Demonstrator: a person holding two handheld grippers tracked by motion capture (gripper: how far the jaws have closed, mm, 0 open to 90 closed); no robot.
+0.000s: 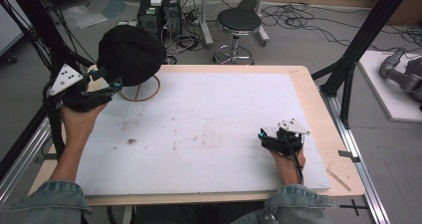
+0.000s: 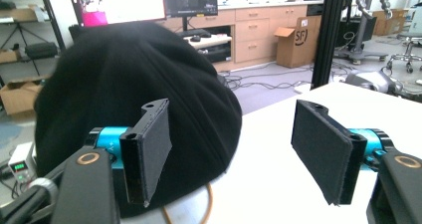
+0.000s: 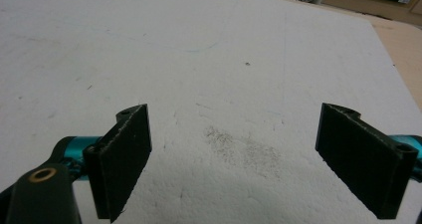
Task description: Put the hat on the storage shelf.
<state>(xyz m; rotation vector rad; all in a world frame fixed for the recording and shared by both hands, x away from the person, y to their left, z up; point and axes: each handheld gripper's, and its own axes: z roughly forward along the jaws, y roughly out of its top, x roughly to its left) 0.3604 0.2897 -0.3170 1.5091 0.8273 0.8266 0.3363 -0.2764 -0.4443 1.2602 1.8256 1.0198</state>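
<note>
A black fabric hat (image 1: 130, 55) sits on a wooden ring stand (image 1: 149, 92) at the far left corner of the white board (image 1: 199, 124). My left gripper (image 1: 110, 79) is held up just beside the hat's near left side, open. In the left gripper view the hat (image 2: 124, 84) bulges behind the left jaw and nothing lies between the pads of this gripper (image 2: 231, 119); a bit of the wooden ring (image 2: 209, 206) shows below. My right gripper (image 1: 262, 136) rests low on the board at the right. It (image 3: 234, 119) is open over bare, smudged board (image 3: 239, 59).
The board lies on a wooden table (image 1: 318, 109) with a thin wooden strip (image 1: 338, 179) near its right front corner. Black frame posts (image 1: 363, 35) rise at the right and left. Beyond the far edge stand a stool (image 1: 239, 22) and computer towers (image 1: 159, 12).
</note>
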